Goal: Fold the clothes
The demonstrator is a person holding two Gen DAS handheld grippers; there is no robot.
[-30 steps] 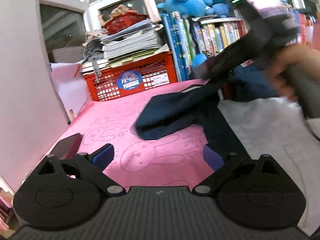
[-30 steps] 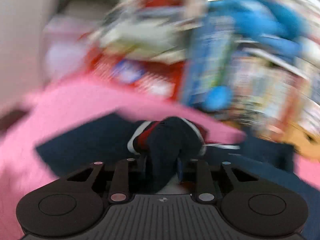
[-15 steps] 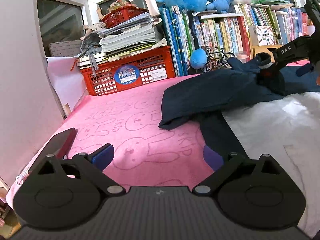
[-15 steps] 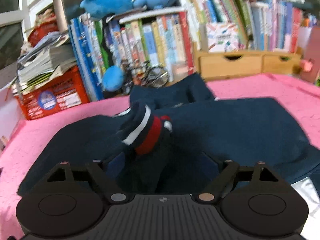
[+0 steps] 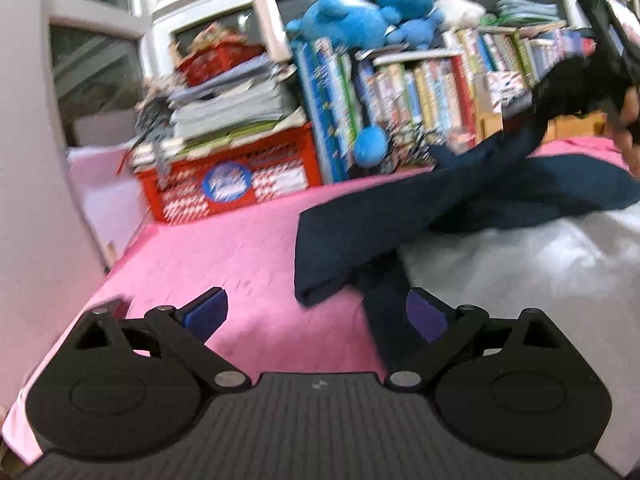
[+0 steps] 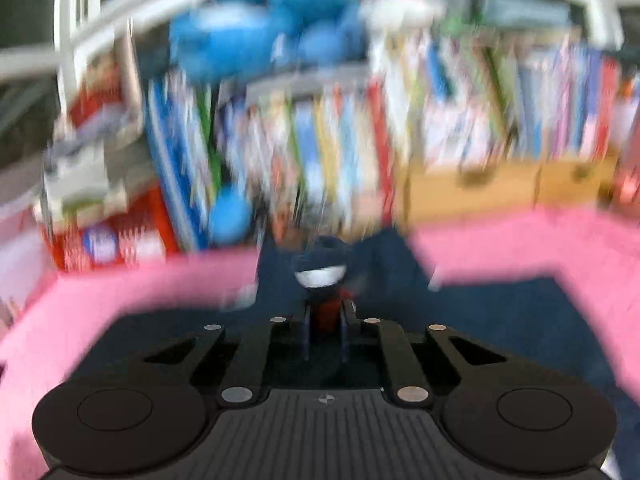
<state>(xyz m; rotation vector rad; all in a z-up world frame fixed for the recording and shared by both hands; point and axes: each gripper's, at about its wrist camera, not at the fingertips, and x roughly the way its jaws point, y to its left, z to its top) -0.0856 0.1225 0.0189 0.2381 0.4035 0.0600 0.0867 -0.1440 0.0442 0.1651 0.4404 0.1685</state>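
A navy garment lies on the pink blanket, with one sleeve stretched up to the right. My left gripper is open and empty, low over the blanket beside the sleeve's lower fold. My right gripper is shut on the sleeve's cuff, which has white and red stripes. It holds the cuff lifted over the garment's body. In the left wrist view the right gripper shows at the upper right edge with the sleeve hanging from it. The right wrist view is blurred.
A white cloth lies on the right under the navy garment. A red crate with stacked papers, a row of books and blue plush toys line the back. A wall stands at the left.
My right gripper has shut on the cuff and lifted it up and right, pulling the sleeve taut. The left gripper has shifted a little and stays open.
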